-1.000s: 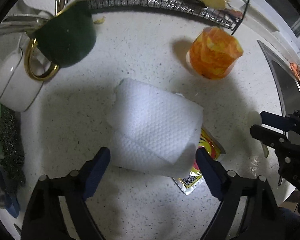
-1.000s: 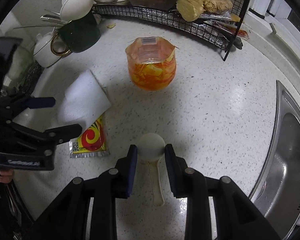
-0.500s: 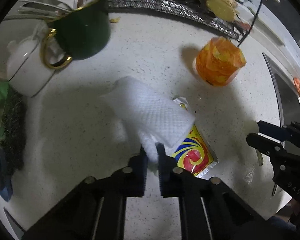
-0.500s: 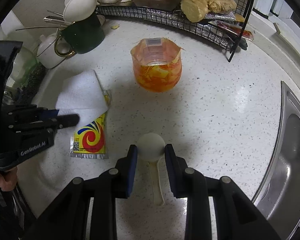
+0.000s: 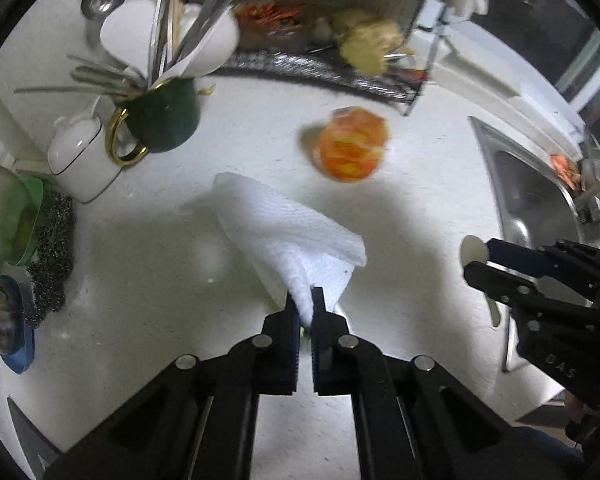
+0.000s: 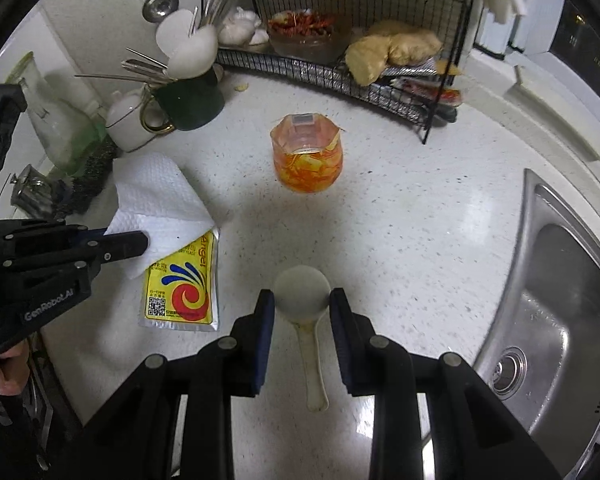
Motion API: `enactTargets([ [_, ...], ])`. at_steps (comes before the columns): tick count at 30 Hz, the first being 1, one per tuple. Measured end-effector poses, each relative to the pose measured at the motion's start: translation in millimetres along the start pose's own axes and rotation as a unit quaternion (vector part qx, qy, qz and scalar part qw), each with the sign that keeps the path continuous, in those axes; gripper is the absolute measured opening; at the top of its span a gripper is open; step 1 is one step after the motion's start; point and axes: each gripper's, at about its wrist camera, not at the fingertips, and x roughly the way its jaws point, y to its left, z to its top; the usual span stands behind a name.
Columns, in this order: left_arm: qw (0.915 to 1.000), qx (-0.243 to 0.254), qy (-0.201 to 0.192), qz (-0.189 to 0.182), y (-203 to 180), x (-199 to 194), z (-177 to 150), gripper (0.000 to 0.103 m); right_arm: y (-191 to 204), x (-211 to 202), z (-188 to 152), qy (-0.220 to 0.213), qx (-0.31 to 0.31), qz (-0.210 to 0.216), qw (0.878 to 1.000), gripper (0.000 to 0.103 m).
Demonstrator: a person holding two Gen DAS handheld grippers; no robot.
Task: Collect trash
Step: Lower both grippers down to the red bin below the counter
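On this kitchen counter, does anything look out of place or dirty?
Yes. A yellow packet lies loose on the counter, partly under the paper towel. An orange-stained plastic cup stands alone mid-counter; it looks used.

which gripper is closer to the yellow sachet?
Left. The left gripper, shut on the paper towel, hangs just beside the yellow sachet. The right gripper, shut on the spoon, sits farther off across bare counter.

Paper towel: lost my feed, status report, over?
Left hand-held gripper shut on paper towel. Right hand-held gripper shut on plastic spoon. Yellow packet, orange cup remain on counter.
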Motion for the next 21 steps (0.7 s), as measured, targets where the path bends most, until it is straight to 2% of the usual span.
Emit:
enactTargets([
  [7,0.9992,0.027,-0.013,-0.026,-42.3,-7.5,-10.7,0.003,-4.9,-27.3,-31.8,-0.022,0.017,-0.007,1.0,0.026],
  [13,0.9969,0.069,-0.02,-0.032,-83.4,-21.0,-21.5,0.003,-20.0,-51.8,-55.3,-0.039,0.043,-0.022,0.998,0.026],
  [21,0.9923,0.114,-0.022,-0.045,-136.2,-43.4,-56.2,0.003,-34.7,-92.7,-106.2,-0.062,0.079,-0.042,0.994,0.026],
])
